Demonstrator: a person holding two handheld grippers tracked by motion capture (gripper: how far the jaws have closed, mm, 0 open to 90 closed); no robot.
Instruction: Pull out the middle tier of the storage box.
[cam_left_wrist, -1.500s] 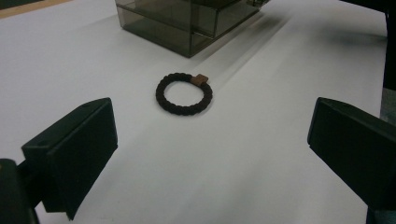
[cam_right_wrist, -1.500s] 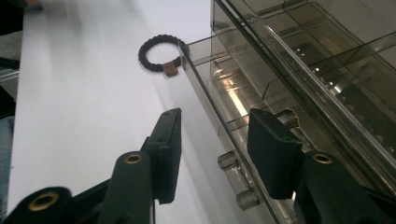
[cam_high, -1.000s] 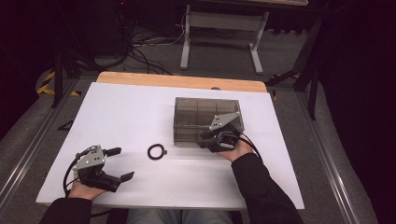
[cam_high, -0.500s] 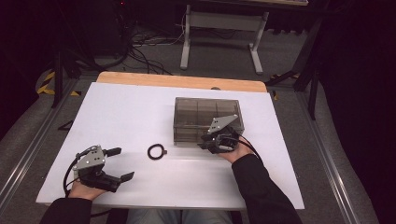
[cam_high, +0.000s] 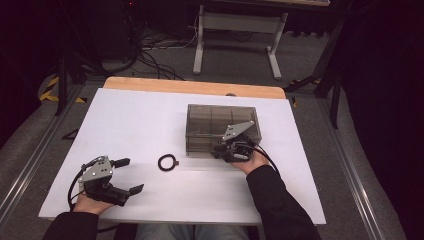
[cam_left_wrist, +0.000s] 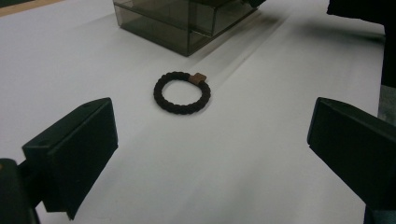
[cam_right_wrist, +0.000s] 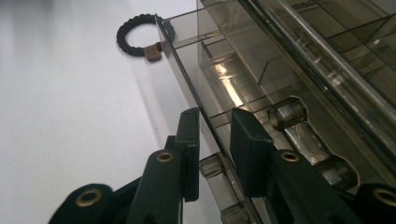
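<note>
- The smoked plastic organiser box (cam_high: 222, 129) sits on the white table (cam_high: 125, 120), straight ahead of the right gripper (cam_high: 226, 149), with its near front wall right at the fingertips. From the right gripper view, the two black jaws straddle the thin front panel (cam_right_wrist: 187, 93) of the box. They have just been closing on it and now stand narrow, with a slim gap on each side of the panel. I cannot tell whether the pads press on the plastic yet.
- This looks like taking hold of a drawer or lid front to draw it open. Finish closing until both pads sit flat on the panel, then pull straight back along the gripper's own line, not sideways, so the panel does not twist or jam.
- The clear knob (cam_right_wrist: 287, 113) lies just to the right of the right-hand jaw in that view. Keep the jaw off it, since a pad half on the knob would slip.
- The light box may slide toward the person with the pull. Go slowly, and stop if the whole body moves.
- The left gripper (cam_high: 121, 176) rests low on the table, jaws spread wide and empty, and could steady the box if needed.
- The black braided ring (cam_left_wrist: 182, 92) lies ahead of the left gripper, midway between its jaws' lines and well short of the box. It is apart from both tools, so leave it undisturbed.
</note>
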